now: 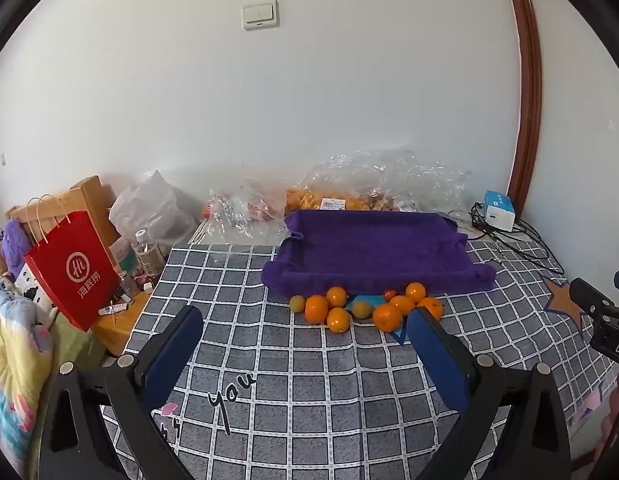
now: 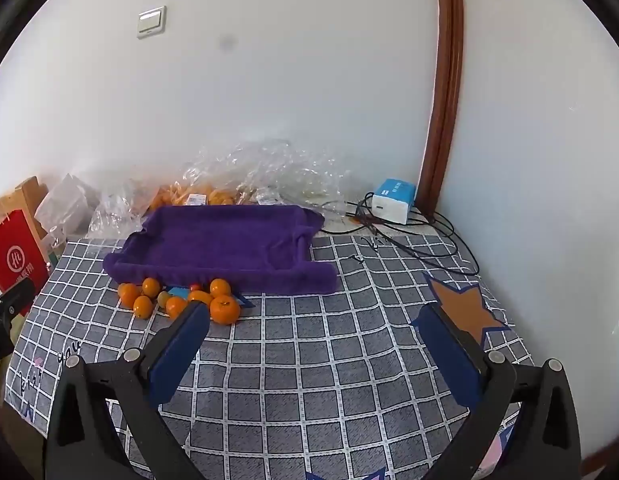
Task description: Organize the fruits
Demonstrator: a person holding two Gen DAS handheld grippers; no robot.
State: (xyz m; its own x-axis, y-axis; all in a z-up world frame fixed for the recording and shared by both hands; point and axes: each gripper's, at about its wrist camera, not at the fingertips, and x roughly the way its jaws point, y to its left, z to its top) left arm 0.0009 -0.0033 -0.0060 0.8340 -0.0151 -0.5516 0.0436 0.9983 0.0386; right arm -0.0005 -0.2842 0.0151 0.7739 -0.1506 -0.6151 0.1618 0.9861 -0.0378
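Several oranges (image 1: 387, 316) (image 2: 225, 309), two small green-yellow fruits (image 1: 296, 303) (image 2: 163, 298) and a small red one (image 1: 389, 293) (image 2: 195, 287) lie in a loose cluster on the checked tablecloth, just in front of a purple towel-lined tray (image 1: 373, 252) (image 2: 229, 244). The tray is empty. My left gripper (image 1: 305, 320) is open and empty, hovering short of the cluster. My right gripper (image 2: 313, 316) is open and empty, to the right of the fruit. The right gripper's body shows at the right edge of the left wrist view (image 1: 601, 312).
Clear plastic bags with more oranges (image 1: 349, 192) (image 2: 213, 188) lie behind the tray against the wall. A white-and-blue box with black cables (image 1: 499, 210) (image 2: 393, 200) sits at the back right. A red paper bag (image 1: 73, 268) (image 2: 15, 260) and clutter stand left of the table.
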